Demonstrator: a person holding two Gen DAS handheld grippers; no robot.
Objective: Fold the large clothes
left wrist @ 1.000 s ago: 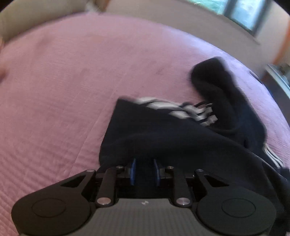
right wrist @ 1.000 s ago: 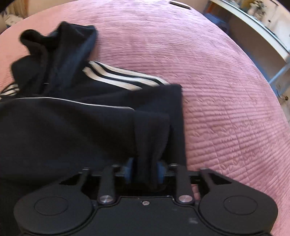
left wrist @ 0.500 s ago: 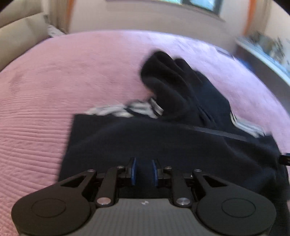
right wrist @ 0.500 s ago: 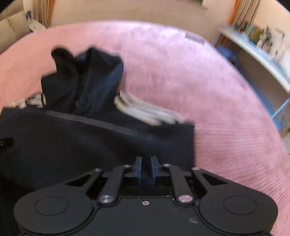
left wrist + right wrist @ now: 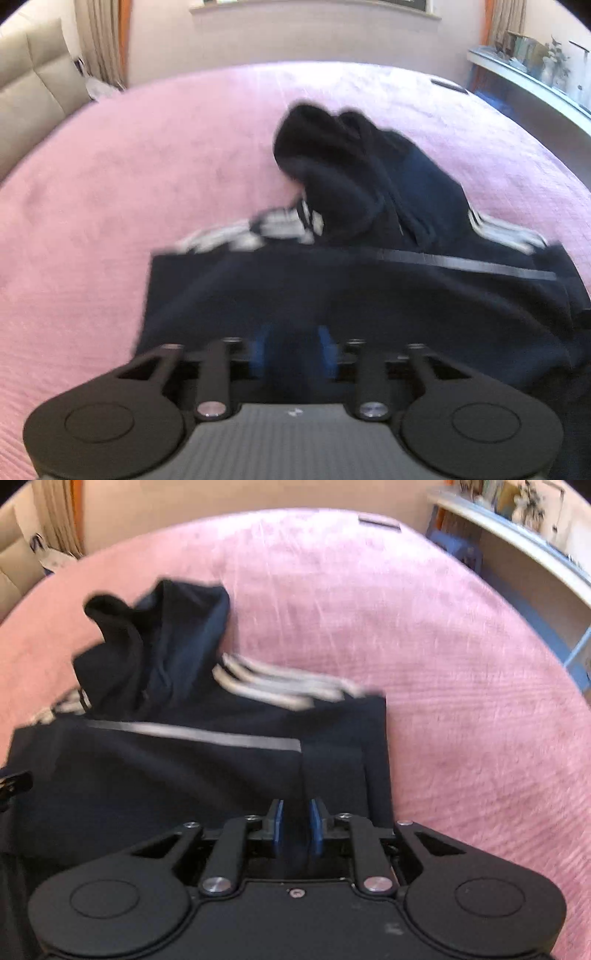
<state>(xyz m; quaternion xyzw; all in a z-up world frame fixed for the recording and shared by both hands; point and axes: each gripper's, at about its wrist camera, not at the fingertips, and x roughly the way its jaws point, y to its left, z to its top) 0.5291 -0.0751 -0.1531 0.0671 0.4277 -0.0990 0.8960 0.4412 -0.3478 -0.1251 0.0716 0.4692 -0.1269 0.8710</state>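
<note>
A home bedroom: pink quilted bed (image 5: 166, 155), padded headboard (image 5: 33, 77), curtains (image 5: 107, 37).

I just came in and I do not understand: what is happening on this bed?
A person with a gripper in each hand is folding a dark jacket with white stripes on a pink bedspread. The lower part is folded over. The left gripper and right gripper sit at its near edge, jaws opening, dark cloth between them. The hood end is still bunched.

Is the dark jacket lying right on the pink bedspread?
Touching. The right wrist view shows the dark jacket lying flat on the pink bedspread, with no gap at its edge.
</note>
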